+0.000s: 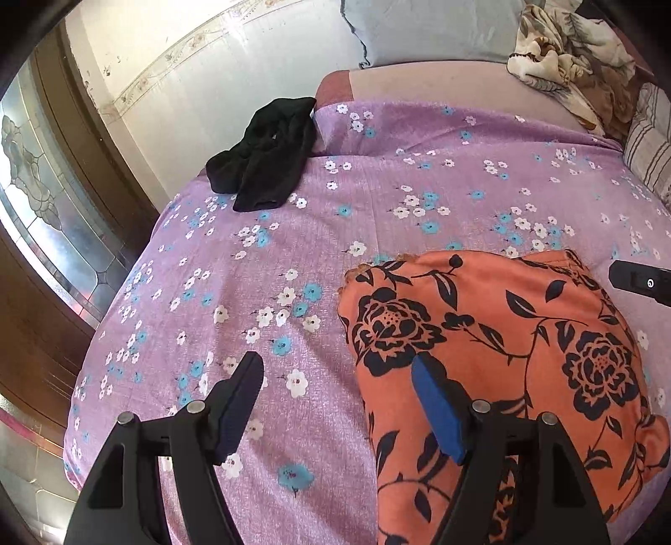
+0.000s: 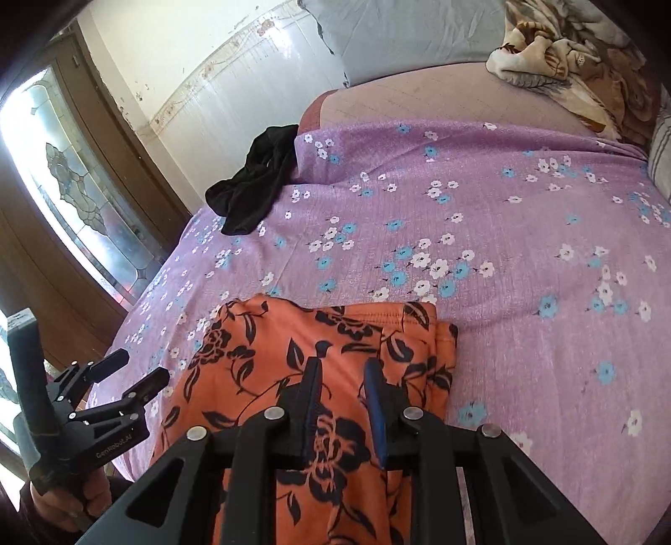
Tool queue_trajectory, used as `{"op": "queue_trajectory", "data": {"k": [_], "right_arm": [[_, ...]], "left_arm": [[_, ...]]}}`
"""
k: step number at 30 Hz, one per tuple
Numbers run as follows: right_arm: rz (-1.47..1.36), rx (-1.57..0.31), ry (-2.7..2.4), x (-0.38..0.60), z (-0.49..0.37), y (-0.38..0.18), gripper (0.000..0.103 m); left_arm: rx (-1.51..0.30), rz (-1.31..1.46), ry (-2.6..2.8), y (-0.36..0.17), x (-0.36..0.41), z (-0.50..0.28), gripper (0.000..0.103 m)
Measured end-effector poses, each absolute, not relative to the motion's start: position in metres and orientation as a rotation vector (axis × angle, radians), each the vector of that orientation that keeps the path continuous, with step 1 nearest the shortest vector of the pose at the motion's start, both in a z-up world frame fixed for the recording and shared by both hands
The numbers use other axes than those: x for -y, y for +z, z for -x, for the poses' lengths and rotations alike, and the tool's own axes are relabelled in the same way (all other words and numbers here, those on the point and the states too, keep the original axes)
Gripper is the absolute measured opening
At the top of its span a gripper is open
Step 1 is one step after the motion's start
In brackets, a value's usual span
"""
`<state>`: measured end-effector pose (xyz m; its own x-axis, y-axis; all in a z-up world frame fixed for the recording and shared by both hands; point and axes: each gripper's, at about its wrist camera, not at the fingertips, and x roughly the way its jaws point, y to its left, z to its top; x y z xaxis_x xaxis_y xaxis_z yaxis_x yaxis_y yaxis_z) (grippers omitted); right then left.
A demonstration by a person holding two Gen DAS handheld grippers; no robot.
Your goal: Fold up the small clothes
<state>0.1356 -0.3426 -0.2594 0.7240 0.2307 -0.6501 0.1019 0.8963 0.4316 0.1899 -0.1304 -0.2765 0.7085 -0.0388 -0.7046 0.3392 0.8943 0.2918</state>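
Note:
An orange garment with black flowers (image 1: pixel 495 348) lies folded on the purple flowered bedsheet (image 1: pixel 377 201); it also shows in the right wrist view (image 2: pixel 327 360). My left gripper (image 1: pixel 339 369) is open and empty, hovering over the garment's left edge; it also shows in the right wrist view (image 2: pixel 134 373). My right gripper (image 2: pixel 342 369) hovers over the garment with its jaws a little apart, holding nothing. One of its fingers (image 1: pixel 637 281) shows at the right edge of the left wrist view. A black garment (image 1: pixel 264 155) lies crumpled at the bed's far left edge.
A grey pillow (image 1: pixel 432 29) and a crumpled beige patterned blanket (image 1: pixel 574 63) lie at the head of the bed. A striped cushion (image 1: pixel 650 138) is at the right. A wooden door with patterned glass (image 1: pixel 46 201) stands left of the bed.

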Motion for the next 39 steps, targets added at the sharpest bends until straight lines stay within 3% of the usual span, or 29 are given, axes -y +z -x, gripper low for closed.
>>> {"op": "queue_trajectory", "data": {"k": [6,17,18,21,30,39], "right_arm": [[-0.52,-0.952,0.08,0.349,-0.18,-0.322,0.024],[-0.506,-0.771,0.103,0.342,-0.125,-0.26,0.026],[-0.505,-0.747,0.105,0.339,-0.117,-0.251,0.032],[-0.495,-0.656,0.085,0.332,-0.084,-0.224,0.072],[-0.421,-0.51,0.097,0.301,-0.006,-0.153,0.072],[-0.32,-0.405,0.086,0.271,0.055,-0.103,0.072]], "left_arm": [[-0.821,-0.457,-0.194,-0.315,0.138,-0.21,0.075],[-0.732,-0.344,-0.199,-0.258,0.116,-0.172,0.075],[-0.716,-0.333,-0.189,-0.25,0.112,-0.167,0.075],[-0.658,-0.288,-0.163,-0.221,0.096,-0.149,0.079],[-0.452,-0.223,-0.095,-0.139,0.054,-0.082,0.093],[-0.337,-0.206,-0.107,-0.091,0.04,-0.031,0.094]]}}
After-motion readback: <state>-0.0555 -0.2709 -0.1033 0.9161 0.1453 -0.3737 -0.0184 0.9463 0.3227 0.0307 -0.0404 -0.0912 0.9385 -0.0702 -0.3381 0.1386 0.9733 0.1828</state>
